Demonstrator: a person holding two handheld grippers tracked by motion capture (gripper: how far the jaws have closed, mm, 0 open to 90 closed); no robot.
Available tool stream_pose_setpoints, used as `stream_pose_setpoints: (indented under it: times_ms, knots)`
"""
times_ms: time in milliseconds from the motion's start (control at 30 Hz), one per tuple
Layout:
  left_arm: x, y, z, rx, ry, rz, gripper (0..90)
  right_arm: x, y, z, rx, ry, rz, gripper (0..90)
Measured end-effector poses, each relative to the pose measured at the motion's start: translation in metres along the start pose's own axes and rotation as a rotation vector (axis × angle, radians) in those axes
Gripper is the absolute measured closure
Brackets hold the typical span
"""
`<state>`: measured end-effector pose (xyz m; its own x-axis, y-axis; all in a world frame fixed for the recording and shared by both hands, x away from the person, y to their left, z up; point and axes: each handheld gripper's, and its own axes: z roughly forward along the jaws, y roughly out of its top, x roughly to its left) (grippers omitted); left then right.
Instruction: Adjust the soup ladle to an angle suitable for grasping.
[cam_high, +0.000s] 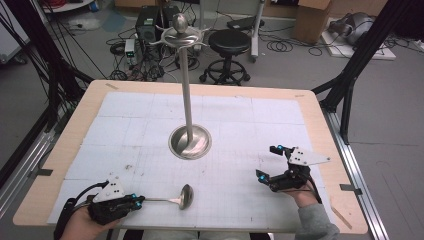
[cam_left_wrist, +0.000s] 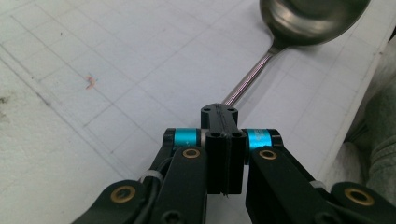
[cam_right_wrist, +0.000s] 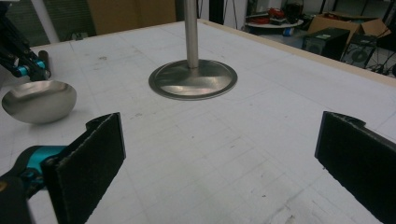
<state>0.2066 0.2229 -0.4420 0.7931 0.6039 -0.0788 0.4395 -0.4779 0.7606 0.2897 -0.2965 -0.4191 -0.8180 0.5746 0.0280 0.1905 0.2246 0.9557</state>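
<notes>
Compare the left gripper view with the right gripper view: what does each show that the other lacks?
Left gripper view alone: the left gripper shut on the ladle handle, seen up close, and a small red mark on the sheet. Right gripper view alone: the stand with its round base and pole, the right gripper with its jaws wide apart and nothing between them, and boxes beyond the table. Both: the ladle bowl and the white gridded sheet.

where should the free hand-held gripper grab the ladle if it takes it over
Best on the bare middle of the ladle's thin handle, coming from above with the jaws across it. The left hand-held gripper is shut on the handle's end, and the round bowl looks too wide and smooth to pinch. The right hand-held gripper stands open.
</notes>
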Motion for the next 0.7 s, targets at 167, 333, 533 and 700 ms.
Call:
stream_pose_setpoints:
  times_ms: [167,333,533,700]
  knots:
    - [0.004,0.0,0.002,0.003,0.021,-0.012,89.8,-0.001,0.0,0.0,-0.002,0.003,0.01,0.8]
    - [0.011,0.001,0.005,-0.008,0.052,-0.041,89.8,0.0,0.0,0.0,0.001,-0.001,0.003,0.7]
    - [0.026,0.006,0.01,-0.016,0.089,-0.053,89.7,-0.001,-0.001,0.0,0.001,-0.001,0.021,0.7]
    - [0.035,0.011,0.017,-0.027,0.103,-0.063,89.7,-0.001,-0.001,0.0,0.006,-0.004,0.021,0.7]
